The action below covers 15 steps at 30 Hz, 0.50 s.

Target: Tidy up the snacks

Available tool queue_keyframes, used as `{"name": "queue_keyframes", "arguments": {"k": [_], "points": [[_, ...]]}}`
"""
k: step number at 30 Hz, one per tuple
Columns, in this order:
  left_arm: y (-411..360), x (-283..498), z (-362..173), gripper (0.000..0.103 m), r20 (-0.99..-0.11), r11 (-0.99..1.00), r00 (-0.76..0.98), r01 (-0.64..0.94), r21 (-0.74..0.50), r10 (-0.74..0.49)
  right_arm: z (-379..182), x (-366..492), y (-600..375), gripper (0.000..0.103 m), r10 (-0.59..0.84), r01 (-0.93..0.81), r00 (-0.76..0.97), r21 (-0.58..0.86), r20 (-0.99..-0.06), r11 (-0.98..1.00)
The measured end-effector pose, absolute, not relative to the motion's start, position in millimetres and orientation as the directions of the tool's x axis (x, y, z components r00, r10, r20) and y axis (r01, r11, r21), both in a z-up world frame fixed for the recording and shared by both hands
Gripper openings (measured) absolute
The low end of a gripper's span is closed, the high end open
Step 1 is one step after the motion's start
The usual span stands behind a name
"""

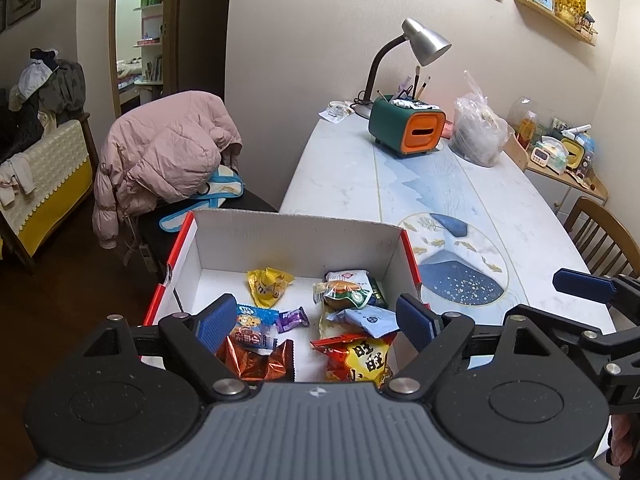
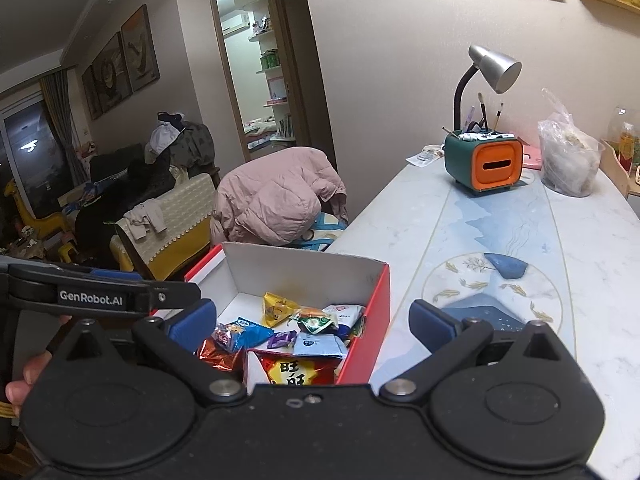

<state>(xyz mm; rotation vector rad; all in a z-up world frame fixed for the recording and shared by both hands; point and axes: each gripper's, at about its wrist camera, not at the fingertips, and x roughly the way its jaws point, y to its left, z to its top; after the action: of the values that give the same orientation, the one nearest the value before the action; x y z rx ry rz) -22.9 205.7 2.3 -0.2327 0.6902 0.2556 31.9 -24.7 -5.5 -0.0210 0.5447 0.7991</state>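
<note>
I hold left gripper [image 1: 320, 320] and right gripper [image 2: 312, 326], jaws apart and empty, above the red cardboard box [image 1: 408, 252] since the snack packets [image 1: 266, 284] already lie inside.

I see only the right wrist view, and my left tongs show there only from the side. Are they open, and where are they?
Observer: They are open and empty. The left tongs hover over the box.
Operator: What is at the right side of the table, past the edge of my picture?
Observer: A wooden chair stands there, close to the table.
Operator: And what is beyond the plastic bag?
Observer: A white timer sits on a low cabinet.
</note>
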Motion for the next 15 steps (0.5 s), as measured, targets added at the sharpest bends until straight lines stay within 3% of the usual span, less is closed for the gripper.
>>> {"name": "queue_keyframes", "arguments": {"k": [15], "points": [[201.7, -30.3, 1.8, 0.087, -0.651, 0.941, 0.742, -0.313, -0.126, 0.160, -5.6, 32.2, -25.9, 0.103, 0.667, -0.679, 0.566, 0.186, -0.484, 0.711]]}}
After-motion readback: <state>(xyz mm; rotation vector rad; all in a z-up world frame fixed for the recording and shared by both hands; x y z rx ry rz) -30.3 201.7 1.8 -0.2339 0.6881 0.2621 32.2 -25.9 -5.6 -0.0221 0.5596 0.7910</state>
